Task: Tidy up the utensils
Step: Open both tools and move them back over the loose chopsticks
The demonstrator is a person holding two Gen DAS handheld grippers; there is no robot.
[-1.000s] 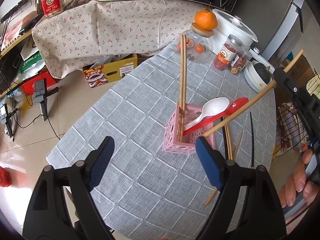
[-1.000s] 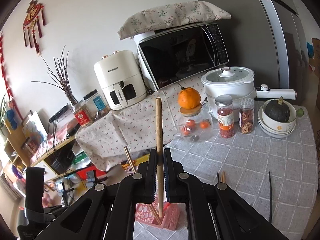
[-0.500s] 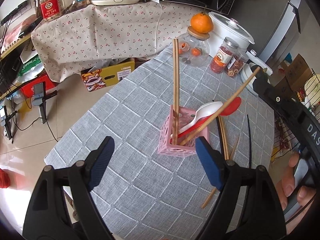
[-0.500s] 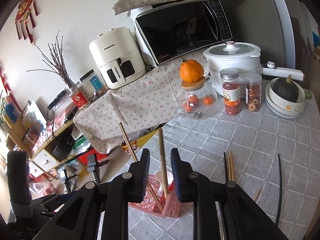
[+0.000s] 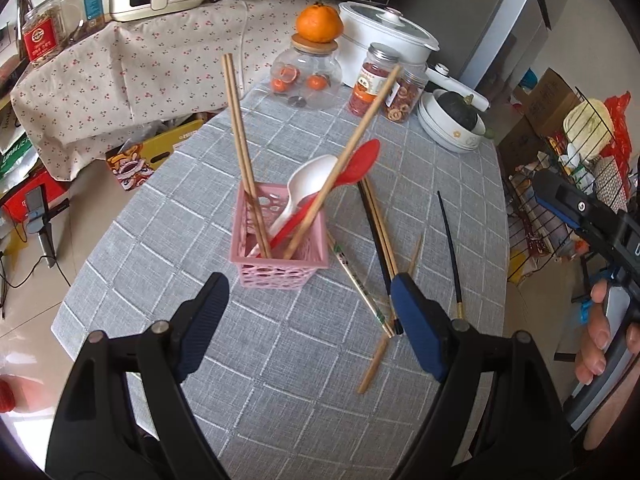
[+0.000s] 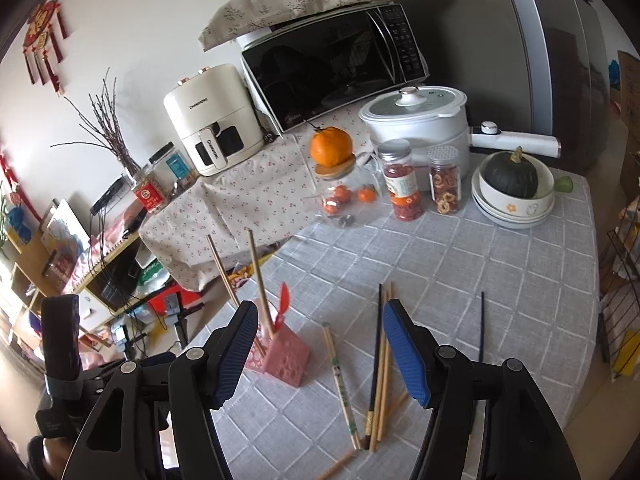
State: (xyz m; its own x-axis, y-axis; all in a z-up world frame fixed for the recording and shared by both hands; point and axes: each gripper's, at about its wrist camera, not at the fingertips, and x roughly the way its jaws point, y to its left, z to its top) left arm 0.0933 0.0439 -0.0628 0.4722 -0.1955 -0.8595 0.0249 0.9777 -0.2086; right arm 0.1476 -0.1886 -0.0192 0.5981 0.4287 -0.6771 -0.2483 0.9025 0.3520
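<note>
A pink perforated basket (image 5: 280,256) stands on the grey checked tablecloth (image 5: 280,380). It holds a wooden chopstick pair (image 5: 240,136), one more wooden chopstick (image 5: 352,148), a white spoon (image 5: 308,184) and a red spoon (image 5: 352,168). Several loose chopsticks (image 5: 380,236) and a black one (image 5: 450,240) lie right of it. My left gripper (image 5: 308,316) is open and empty just in front of the basket. My right gripper (image 6: 320,348) is open and empty above the loose chopsticks (image 6: 380,364), with the basket (image 6: 280,356) at its left.
At the table's far end stand a glass jar topped with an orange (image 5: 316,56), two snack jars (image 5: 372,80), a white cooker (image 5: 384,40) and stacked bowls with a squash (image 5: 452,120). The table edge drops to the floor on the left. A wire rack (image 5: 580,148) stands right.
My right gripper has opened and let go of the wooden chopstick, which now leans in the basket. The right gripper has drawn back to the right. The left gripper stays open.
</note>
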